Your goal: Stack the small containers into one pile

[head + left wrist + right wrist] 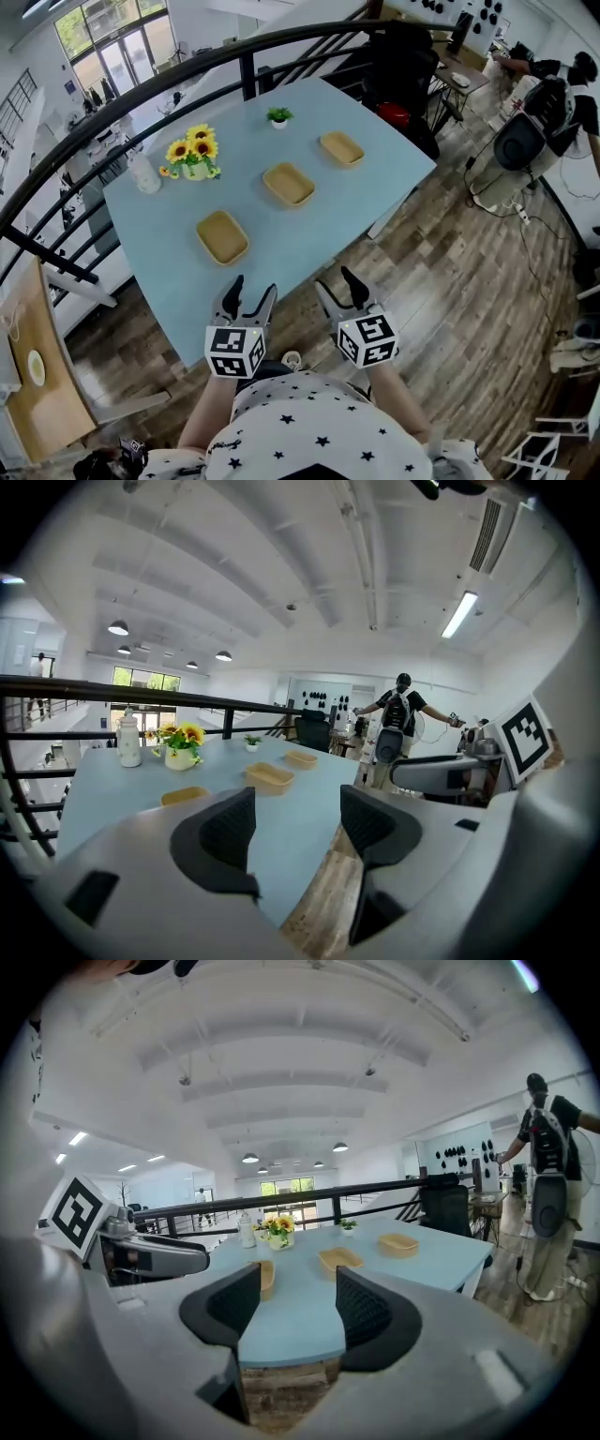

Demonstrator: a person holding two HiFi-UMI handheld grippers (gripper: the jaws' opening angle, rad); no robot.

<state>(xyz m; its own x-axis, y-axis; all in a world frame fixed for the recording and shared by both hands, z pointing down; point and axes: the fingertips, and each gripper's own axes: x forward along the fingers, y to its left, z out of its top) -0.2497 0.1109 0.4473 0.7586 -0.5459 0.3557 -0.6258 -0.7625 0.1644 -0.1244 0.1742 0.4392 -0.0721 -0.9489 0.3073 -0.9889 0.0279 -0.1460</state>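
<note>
Three small tan containers lie apart in a diagonal row on the light blue table: a near one, a middle one and a far one. All three look empty. My left gripper hovers open at the table's near edge, nothing between its jaws. My right gripper hangs open beside it over the wooden floor, also empty. The left gripper view has the near container closest, beyond my left gripper. In the right gripper view the row runs from the near container to the far one, past my right gripper.
A pot of sunflowers, a white bottle and a small green plant stand along the table's far side. A black railing curves behind it. A black chair stands at the far right end. A person stands beyond.
</note>
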